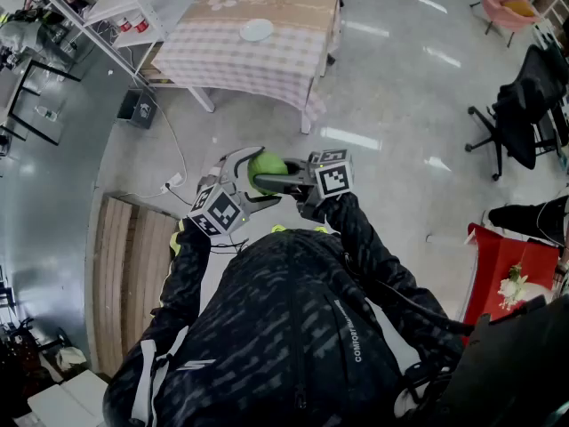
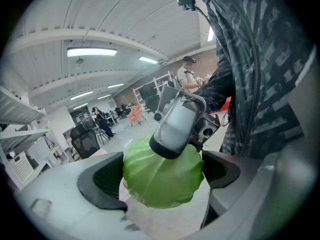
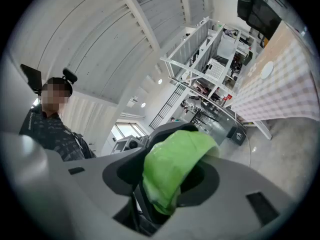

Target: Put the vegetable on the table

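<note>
Green cabbage [image 1: 267, 165] clamped in R tongs [image 3: 170, 176], sitting betw wide-open L tongs [image 2: 162, 176].

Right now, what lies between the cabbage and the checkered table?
Only bare grey floor, seen in the head view, between the cabbage and the checkered table; nothing stands there.

Head view looks steeply down from above; both gripper views sit close, all sharing the cabbage [image 1: 267, 167].

Green cabbage [image 1: 267, 165]: in my right gripper [image 1: 267, 183], my left gripper [image 1: 242, 169] spread around it. Checked-cloth bench [image 1: 222, 56], white plate [image 1: 256, 30]: well ahead.
</note>
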Action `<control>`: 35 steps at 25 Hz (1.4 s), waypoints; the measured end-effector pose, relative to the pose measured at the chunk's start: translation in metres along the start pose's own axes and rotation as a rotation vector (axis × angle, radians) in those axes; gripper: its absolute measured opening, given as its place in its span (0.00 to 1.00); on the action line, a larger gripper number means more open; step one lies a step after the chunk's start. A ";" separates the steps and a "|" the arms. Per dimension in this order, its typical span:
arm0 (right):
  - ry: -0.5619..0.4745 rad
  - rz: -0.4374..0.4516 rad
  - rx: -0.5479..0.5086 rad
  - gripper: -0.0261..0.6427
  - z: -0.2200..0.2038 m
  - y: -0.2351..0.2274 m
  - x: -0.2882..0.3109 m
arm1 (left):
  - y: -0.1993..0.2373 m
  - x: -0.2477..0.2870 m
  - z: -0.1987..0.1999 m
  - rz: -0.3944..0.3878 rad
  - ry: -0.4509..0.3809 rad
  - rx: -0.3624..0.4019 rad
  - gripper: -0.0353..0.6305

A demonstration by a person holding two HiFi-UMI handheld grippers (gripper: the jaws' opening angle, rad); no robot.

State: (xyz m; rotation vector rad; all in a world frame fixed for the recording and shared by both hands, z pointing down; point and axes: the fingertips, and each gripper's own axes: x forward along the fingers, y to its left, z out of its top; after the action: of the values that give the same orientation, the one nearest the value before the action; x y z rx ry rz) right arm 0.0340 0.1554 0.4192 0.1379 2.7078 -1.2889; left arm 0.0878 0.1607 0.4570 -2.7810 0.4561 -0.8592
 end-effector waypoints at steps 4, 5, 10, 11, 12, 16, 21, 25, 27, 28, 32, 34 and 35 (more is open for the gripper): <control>-0.005 0.005 0.000 0.29 0.004 -0.003 0.003 | 0.005 -0.001 -0.002 -0.002 0.001 0.002 0.76; -0.006 0.005 0.006 0.29 0.004 -0.003 0.004 | 0.005 -0.002 -0.002 -0.005 0.001 -0.001 0.76; -0.008 0.005 0.029 0.29 0.004 -0.006 0.007 | 0.006 -0.003 -0.006 -0.013 0.002 -0.015 0.76; -0.008 0.004 0.030 0.29 0.003 -0.007 0.007 | 0.007 -0.002 -0.007 -0.014 0.002 -0.016 0.76; -0.007 0.002 0.031 0.29 0.003 -0.009 0.007 | 0.007 -0.001 -0.008 -0.015 0.001 -0.018 0.76; -0.007 0.000 0.034 0.29 0.001 -0.012 0.011 | 0.008 -0.003 -0.013 -0.020 -0.005 -0.023 0.76; -0.004 -0.010 0.022 0.29 -0.004 -0.020 0.026 | 0.011 -0.012 -0.028 -0.021 -0.015 -0.015 0.76; -0.011 -0.016 0.022 0.28 -0.008 -0.025 0.030 | 0.010 -0.013 -0.035 -0.030 -0.013 -0.014 0.76; -0.014 -0.022 0.022 0.28 -0.013 -0.033 0.039 | 0.011 -0.018 -0.047 -0.033 -0.016 -0.011 0.76; -0.014 -0.025 0.022 0.28 -0.014 -0.036 0.042 | 0.011 -0.019 -0.051 -0.034 -0.018 -0.009 0.76; -0.013 -0.033 0.019 0.28 -0.015 -0.038 0.043 | 0.011 -0.019 -0.054 -0.038 -0.025 -0.013 0.76; -0.013 -0.039 0.022 0.28 -0.017 -0.039 0.042 | 0.009 -0.017 -0.055 -0.043 -0.019 -0.014 0.76; -0.013 -0.040 0.024 0.28 -0.018 -0.039 0.042 | 0.009 -0.017 -0.055 -0.045 -0.018 -0.015 0.76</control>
State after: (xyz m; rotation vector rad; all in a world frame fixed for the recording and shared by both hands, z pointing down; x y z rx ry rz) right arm -0.0141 0.1457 0.4534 0.0781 2.6985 -1.3288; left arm 0.0408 0.1533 0.4908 -2.8201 0.3998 -0.8435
